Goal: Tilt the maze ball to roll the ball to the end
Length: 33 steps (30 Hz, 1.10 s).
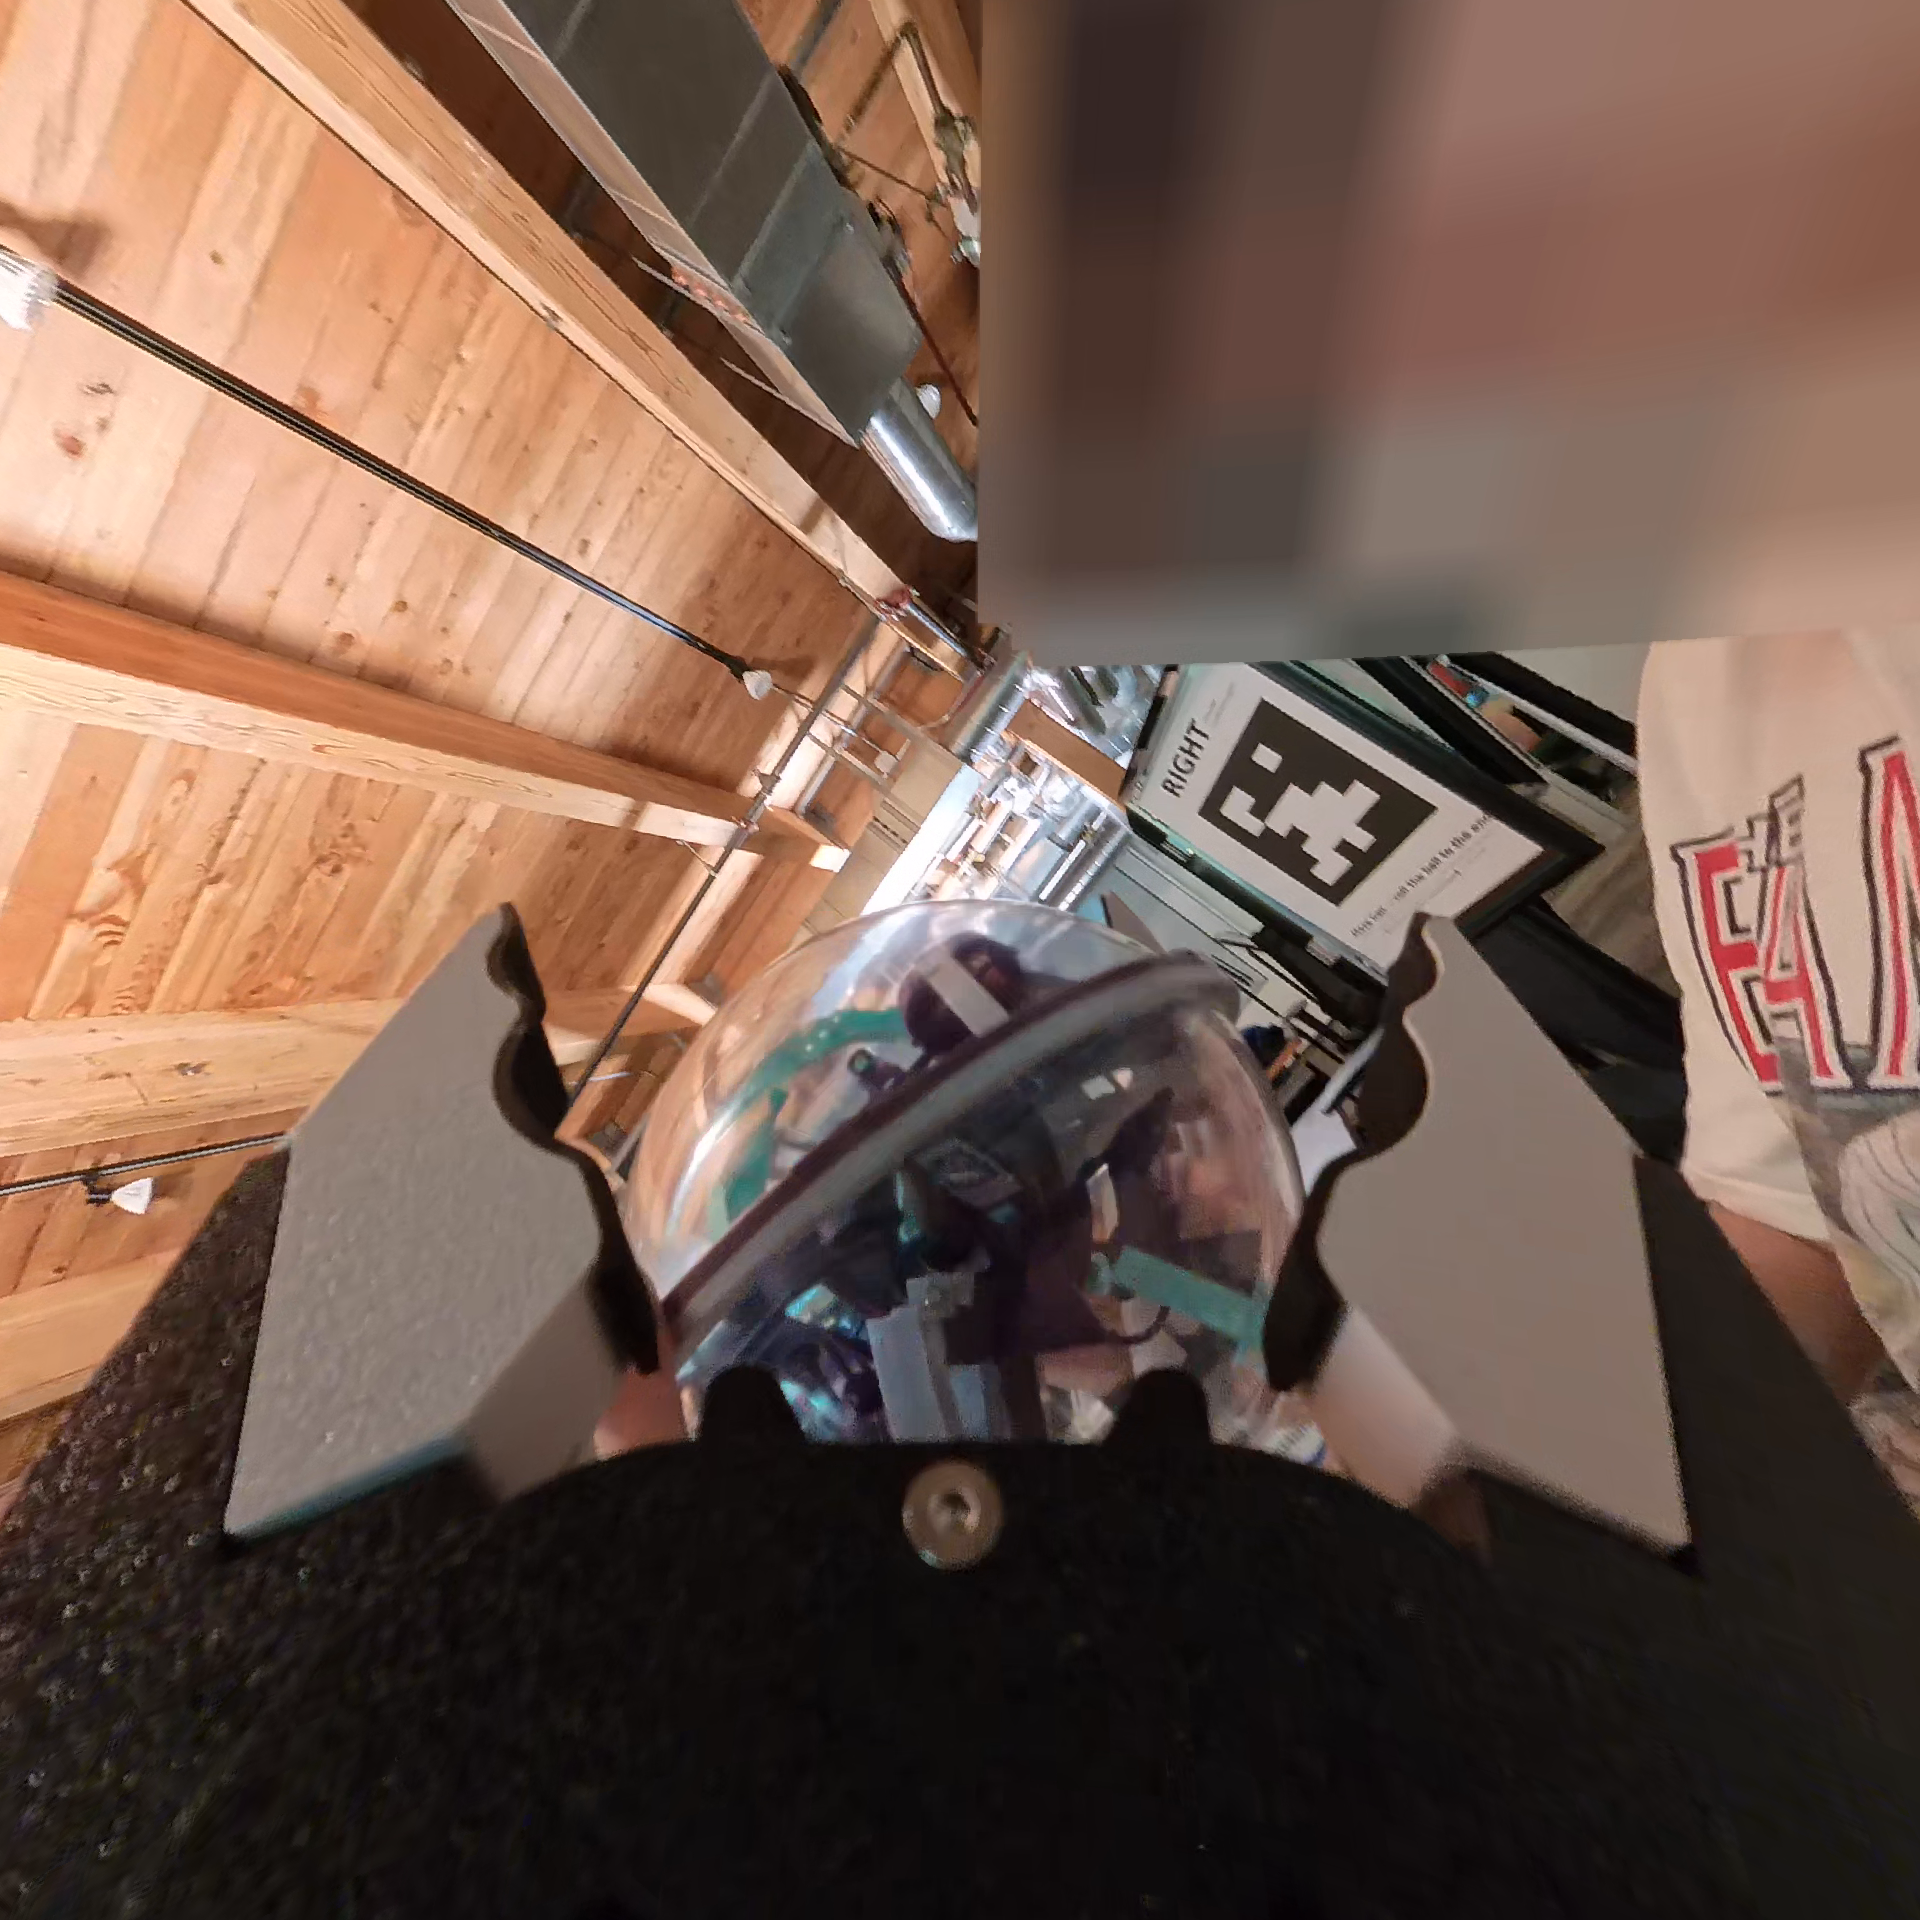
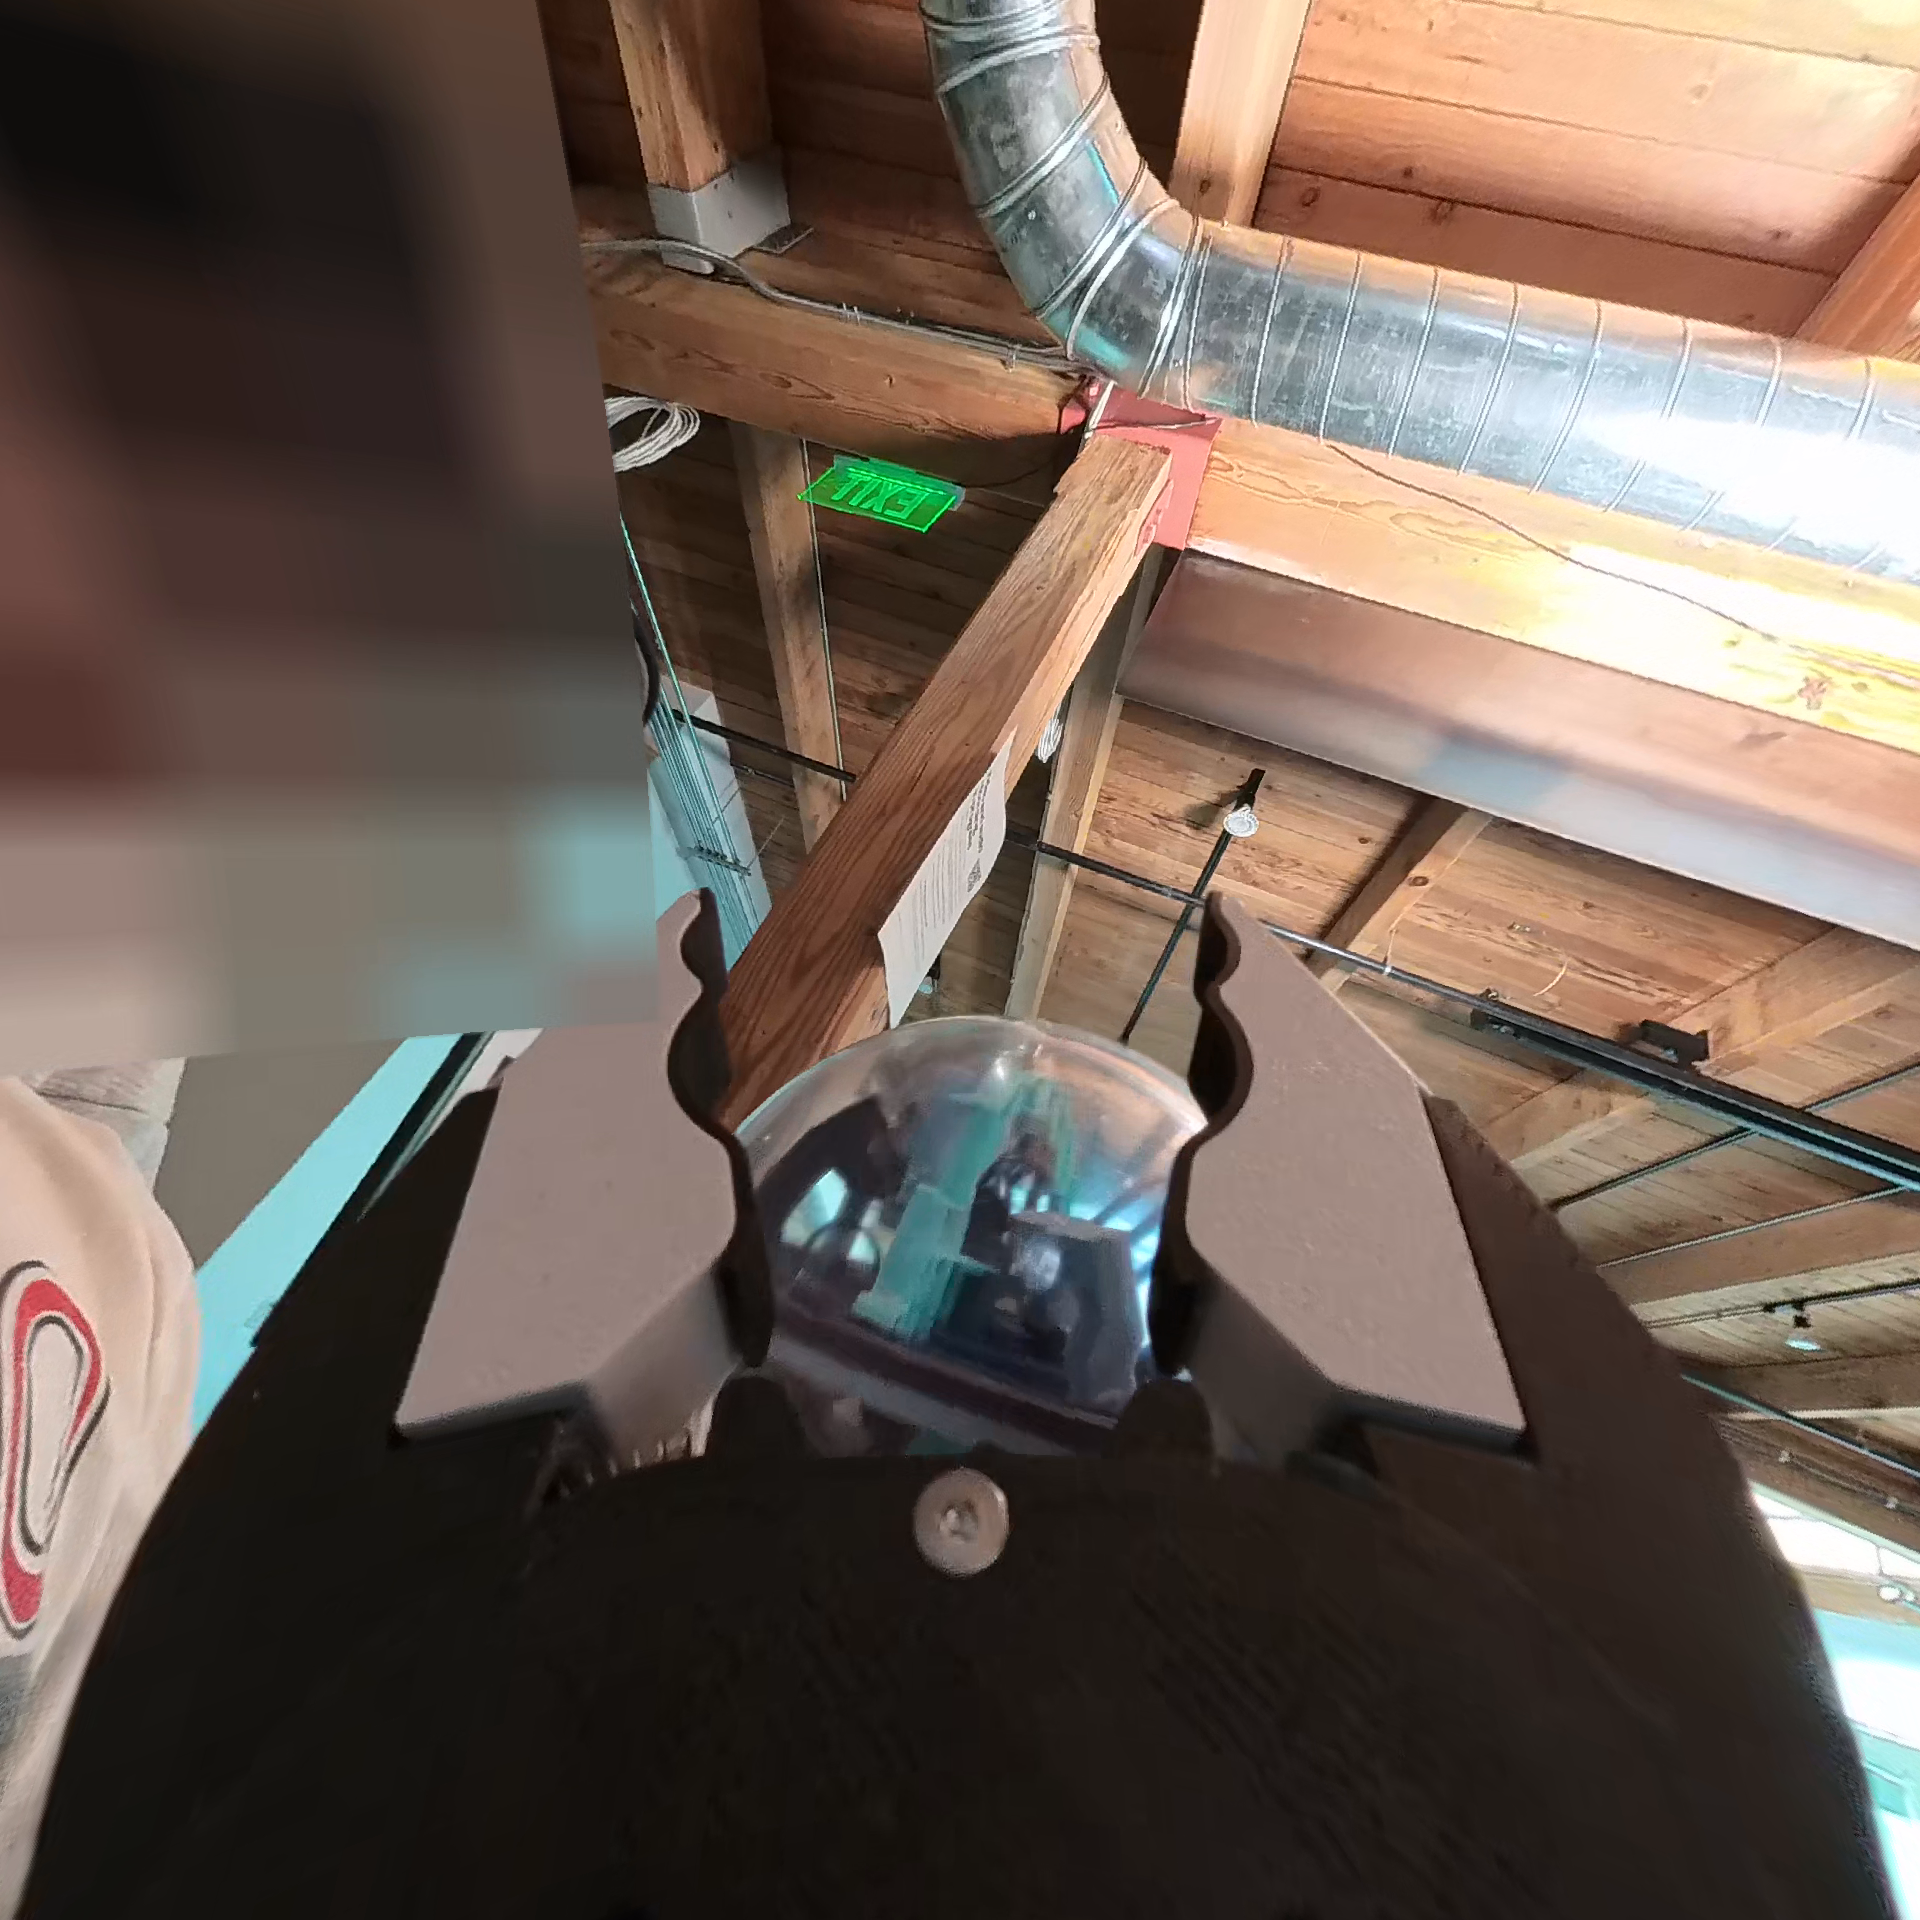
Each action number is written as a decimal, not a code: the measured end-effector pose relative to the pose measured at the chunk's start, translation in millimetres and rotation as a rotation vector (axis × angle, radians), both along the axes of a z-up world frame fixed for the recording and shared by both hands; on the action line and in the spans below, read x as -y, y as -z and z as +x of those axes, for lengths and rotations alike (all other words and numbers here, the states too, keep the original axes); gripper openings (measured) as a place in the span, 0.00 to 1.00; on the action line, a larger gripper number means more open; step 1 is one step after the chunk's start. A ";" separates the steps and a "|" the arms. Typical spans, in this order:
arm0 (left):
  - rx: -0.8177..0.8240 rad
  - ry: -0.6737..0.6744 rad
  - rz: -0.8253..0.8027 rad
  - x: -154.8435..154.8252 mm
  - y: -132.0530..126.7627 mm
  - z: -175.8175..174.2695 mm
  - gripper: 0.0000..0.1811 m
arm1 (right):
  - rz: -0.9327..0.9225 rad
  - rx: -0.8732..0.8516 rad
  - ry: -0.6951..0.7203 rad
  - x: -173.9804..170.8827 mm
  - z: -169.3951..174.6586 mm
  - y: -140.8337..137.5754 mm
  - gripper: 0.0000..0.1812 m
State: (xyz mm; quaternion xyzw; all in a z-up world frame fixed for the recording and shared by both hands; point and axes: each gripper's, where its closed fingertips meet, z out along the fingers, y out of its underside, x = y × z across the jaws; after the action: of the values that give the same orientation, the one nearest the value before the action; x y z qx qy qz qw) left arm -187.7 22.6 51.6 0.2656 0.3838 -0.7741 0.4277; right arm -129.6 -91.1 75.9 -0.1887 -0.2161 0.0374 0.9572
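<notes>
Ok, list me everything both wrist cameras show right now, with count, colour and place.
maze ball: one, clear shell with teal tracks inside, held between both grippers' fingers
wooden ceiling: brown planks and beams, overhead
metal duct: one, silver, under the beams
exit sign: one, green, on the far wall
paper sheet: one, white, on a slanted beam
marker card: one, black and white, behind the ball
person's shirt: white with red print, at the edge
left hand-held gripper: grey fingers, shut on the ball
right hand-held gripper: grey fingers, shut on the ball
</notes>
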 end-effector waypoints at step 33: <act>0.066 -0.172 0.070 15.5 12.7 16.5 0.87 | -0.043 0.103 0.185 -17.9 -7.9 9.4 0.46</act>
State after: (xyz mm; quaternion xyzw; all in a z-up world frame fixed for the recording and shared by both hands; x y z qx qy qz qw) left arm -171.2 7.1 38.9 0.2720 0.4178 -0.7113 0.4955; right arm -137.5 -73.2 66.5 -0.2302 -0.2459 -0.0562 0.9399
